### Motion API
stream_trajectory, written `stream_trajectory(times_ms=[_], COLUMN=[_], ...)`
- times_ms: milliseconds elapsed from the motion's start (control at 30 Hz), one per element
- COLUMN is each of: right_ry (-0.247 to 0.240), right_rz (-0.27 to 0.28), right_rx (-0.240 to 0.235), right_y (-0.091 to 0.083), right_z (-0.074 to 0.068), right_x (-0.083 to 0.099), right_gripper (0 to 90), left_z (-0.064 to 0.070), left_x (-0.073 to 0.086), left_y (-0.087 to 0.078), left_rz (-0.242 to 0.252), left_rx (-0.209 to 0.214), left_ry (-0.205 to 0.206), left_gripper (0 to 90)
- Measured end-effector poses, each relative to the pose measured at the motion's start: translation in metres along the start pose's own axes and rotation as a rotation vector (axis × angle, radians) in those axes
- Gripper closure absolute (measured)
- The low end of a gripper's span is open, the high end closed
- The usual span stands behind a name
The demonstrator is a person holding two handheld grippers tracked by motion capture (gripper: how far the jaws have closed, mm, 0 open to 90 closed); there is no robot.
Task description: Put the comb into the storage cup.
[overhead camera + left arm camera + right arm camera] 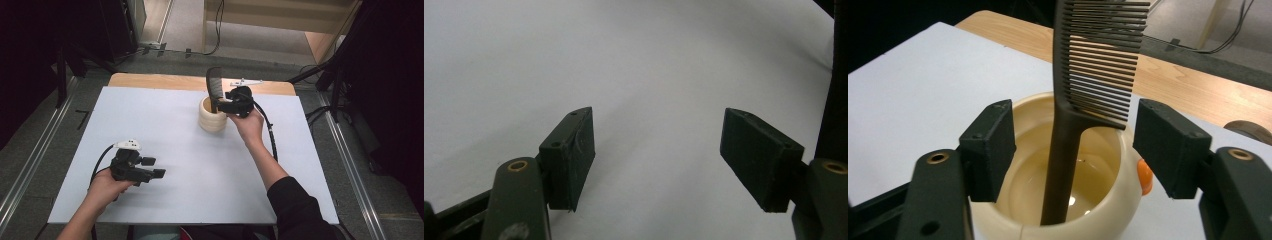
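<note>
White table [165, 125]: cream cup [1118, 190] holds black comb [1068, 130] upright.

The top of the comb [1098, 55] is cut off by the upper edge of the right gripper view, above the right hand-held gripper [1073, 150], and its bottom end is hidden down inside the cream cup [1118, 200] between the jaws. The cup's lower part runs off the bottom edge there, and a small orange thing [1144, 176] on its side, behind the right-hand jaw, is half hidden, so I cannot tell what it is.
</note>
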State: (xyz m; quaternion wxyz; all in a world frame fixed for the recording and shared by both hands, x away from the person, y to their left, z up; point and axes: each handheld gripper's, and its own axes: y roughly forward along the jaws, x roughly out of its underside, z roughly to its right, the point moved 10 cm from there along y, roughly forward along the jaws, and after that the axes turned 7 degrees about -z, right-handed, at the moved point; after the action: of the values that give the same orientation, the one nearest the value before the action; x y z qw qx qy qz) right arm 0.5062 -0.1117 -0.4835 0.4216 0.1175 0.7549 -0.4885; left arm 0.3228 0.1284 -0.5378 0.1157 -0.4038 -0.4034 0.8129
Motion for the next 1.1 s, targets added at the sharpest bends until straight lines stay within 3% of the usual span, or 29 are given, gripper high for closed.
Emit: stream_trajectory(times_ms=[467,533,767,1100], right_ry=[0.001,-0.008,-0.033,-0.029], right_rz=[-0.020,-0.001,0.003,0.007], right_rx=[-0.072,-0.080,-0.073,-0.064], right_y=[-0.030,-0.034,-0.049,-0.060], right_z=[-0.012,-0.014,-0.016,-0.010], right_x=[0.021,0.023,0.036,0.054], right_gripper=[26.3,25.5,22.6,15.9], left_z=[0.001,0.000,0.000,0.000], left_x=[-0.001,-0.001,-0.001,-0.002], left_y=[-0.001,-0.002,-0.002,-0.003], left_rz=[0.007,0.008,0.009,0.009], left_rx=[0.001,0.000,0.000,-0.004], left_ry=[0.001,-0.001,-0.001,0.002], left_gripper=[30.4,30.4,30.4,30.4])
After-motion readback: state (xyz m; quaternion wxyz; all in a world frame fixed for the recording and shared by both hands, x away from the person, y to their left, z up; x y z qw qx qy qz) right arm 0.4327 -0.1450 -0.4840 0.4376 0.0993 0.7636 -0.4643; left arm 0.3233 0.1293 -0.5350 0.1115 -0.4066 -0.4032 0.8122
